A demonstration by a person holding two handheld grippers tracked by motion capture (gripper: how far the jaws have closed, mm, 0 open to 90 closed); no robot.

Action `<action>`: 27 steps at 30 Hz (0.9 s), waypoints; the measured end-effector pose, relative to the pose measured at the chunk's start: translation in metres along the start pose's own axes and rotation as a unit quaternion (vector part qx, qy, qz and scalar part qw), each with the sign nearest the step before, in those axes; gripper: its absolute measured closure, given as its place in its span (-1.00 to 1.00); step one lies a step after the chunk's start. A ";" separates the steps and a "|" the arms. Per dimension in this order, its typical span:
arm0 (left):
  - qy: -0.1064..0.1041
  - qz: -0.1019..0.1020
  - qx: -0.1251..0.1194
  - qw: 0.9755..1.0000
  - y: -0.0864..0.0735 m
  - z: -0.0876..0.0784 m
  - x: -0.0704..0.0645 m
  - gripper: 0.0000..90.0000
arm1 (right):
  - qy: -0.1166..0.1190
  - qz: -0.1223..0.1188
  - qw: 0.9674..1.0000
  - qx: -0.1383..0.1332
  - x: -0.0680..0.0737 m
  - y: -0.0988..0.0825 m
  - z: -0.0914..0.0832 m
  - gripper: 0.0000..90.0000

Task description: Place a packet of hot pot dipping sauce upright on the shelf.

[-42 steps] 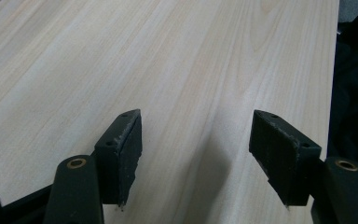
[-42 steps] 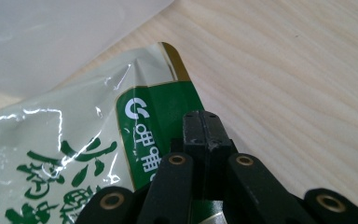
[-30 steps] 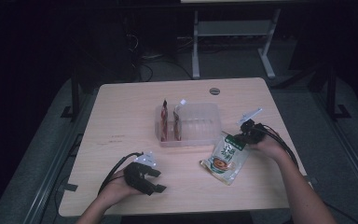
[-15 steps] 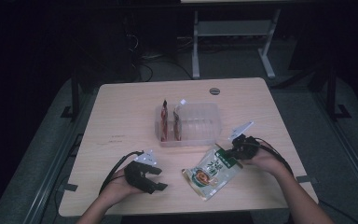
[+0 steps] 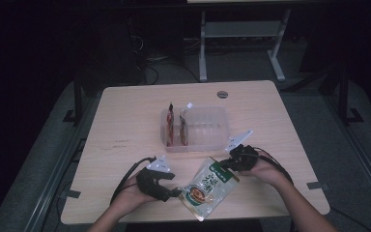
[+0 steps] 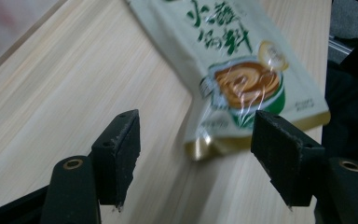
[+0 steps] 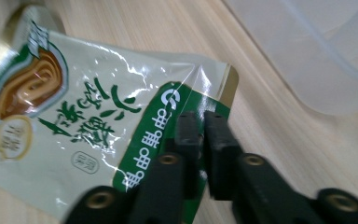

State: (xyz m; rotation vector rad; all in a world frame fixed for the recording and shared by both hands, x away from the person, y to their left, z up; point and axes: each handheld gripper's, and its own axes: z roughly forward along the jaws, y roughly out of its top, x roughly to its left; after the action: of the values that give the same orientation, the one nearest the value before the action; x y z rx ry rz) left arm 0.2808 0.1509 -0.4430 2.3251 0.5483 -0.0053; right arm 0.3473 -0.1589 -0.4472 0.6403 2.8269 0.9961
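A pale green food pouch [image 5: 206, 186] printed with a bowl of noodles lies slanted on the wooden table near its front edge. My right gripper [image 5: 227, 164] holds the pouch's dark green top band [image 7: 168, 121]; its jaws [image 7: 200, 119] have just been opening a little, and a thin slit shows between them with the band still in it. My left gripper [image 5: 175, 193] rests to the left, open wide, its jaws [image 6: 198, 126] apart on either side of the pouch's bottom corner [image 6: 242, 70] without touching it.
A clear plastic container [image 5: 222, 125] stands in the middle of the table [image 5: 125, 125], with two pouches [image 5: 171, 123] upright at its left end. Its rim [image 7: 307, 60] is close beside my right gripper. Dark floor and a metal frame lie beyond the table.
My right gripper has drawn the pouch leftward across the table toward the left gripper, and the pouch has turned more slanted. The left gripper has stayed in place.
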 end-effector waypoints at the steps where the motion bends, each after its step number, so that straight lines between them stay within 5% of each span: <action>1: 0.000 0.001 -0.005 1.000 0.003 0.004 -0.003 -0.27 | 0.000 0.006 1.000 -0.003 0.001 -0.001 -0.002 0.73; 7: 0.015 0.008 -0.002 1.000 0.017 0.023 -0.010 -0.25 | -0.008 0.038 0.999 -0.011 0.009 -0.007 -0.013 0.20; 13: 0.027 0.008 0.012 1.000 0.018 0.035 -0.014 -0.18 | -0.021 0.049 0.998 -0.025 0.016 -0.021 -0.022 -0.08; 23: 0.039 0.017 0.021 0.999 0.016 0.042 -0.015 0.00 | -0.037 0.066 0.996 -0.043 0.006 -0.025 -0.025 -0.21; 27: 0.035 0.020 0.014 0.999 0.016 0.043 -0.016 0.23 | -0.044 0.071 0.995 -0.047 0.002 -0.027 -0.027 -0.24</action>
State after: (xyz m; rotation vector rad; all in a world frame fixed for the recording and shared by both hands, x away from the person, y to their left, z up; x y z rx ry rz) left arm 0.2788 0.1057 -0.4612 2.3700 0.5388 0.0882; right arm 0.3300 -0.1921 -0.4425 0.8612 2.6714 1.0859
